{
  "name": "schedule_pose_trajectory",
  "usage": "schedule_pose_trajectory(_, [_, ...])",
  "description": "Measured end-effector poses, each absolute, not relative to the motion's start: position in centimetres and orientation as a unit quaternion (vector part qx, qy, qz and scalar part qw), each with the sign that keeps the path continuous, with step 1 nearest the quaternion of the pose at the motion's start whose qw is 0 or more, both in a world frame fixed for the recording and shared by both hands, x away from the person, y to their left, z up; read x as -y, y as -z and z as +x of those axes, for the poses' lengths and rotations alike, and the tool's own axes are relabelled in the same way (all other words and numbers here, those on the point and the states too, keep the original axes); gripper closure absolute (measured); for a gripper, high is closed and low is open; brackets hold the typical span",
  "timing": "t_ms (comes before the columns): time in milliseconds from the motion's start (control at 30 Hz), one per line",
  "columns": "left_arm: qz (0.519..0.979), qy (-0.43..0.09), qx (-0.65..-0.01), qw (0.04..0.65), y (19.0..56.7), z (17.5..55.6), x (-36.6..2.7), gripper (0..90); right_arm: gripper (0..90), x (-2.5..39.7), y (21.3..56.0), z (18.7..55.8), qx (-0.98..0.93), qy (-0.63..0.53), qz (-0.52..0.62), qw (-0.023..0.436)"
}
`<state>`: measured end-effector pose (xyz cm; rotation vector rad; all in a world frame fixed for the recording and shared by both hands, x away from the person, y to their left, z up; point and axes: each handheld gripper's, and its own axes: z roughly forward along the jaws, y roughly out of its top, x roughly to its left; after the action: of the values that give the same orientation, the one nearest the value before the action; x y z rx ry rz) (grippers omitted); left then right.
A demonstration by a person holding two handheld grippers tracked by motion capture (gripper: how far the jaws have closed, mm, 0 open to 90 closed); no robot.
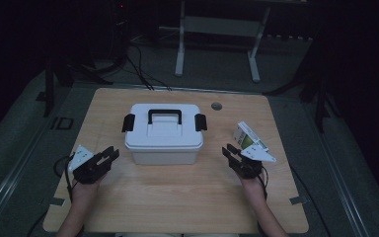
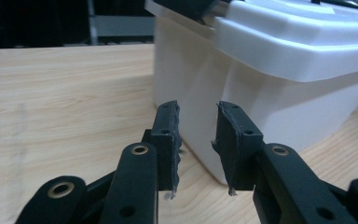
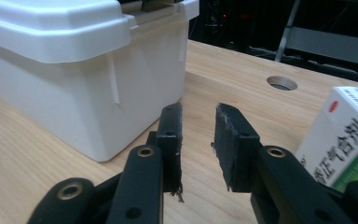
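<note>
With the left tool (image 1: 109, 156) and right tool (image 1: 230, 152) both released and empty, the white latched box (image 1: 163, 133) looks rigid, smooth, probably light, best gripped at its black side latches or top handle.

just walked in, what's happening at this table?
A person holds a two-jaw gripper in each hand on either side of a white plastic storage box with a black carry handle and black side latches, lid on. The left gripper and right gripper are both open and empty, touching nothing. A small white-and-green carton lies beside the right gripper on the light wooden table.
</note>
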<state>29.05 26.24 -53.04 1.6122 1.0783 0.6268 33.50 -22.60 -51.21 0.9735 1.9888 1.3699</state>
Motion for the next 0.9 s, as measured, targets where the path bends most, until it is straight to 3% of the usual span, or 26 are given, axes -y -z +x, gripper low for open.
schedule_pose_trajectory(167, [0.679,-0.27,-0.455,0.509,53.4,30.5,-25.6,76.3,77.4,21.7,51.8,34.6,-0.743,-0.505,0.361,0.251])
schedule_pose_trajectory(400, [0.694,-0.237,-0.457,0.503,54.2,32.7,-24.8,86.2,89.8,20.0,52.5,35.8,-0.75,-0.505,0.36,0.23])
schedule_pose_trajectory(900, [0.686,-0.24,-0.454,0.516,54.3,34.7,-23.4,89.5,89.8,16.0,52.9,38.1,-0.758,-0.508,0.354,0.206])
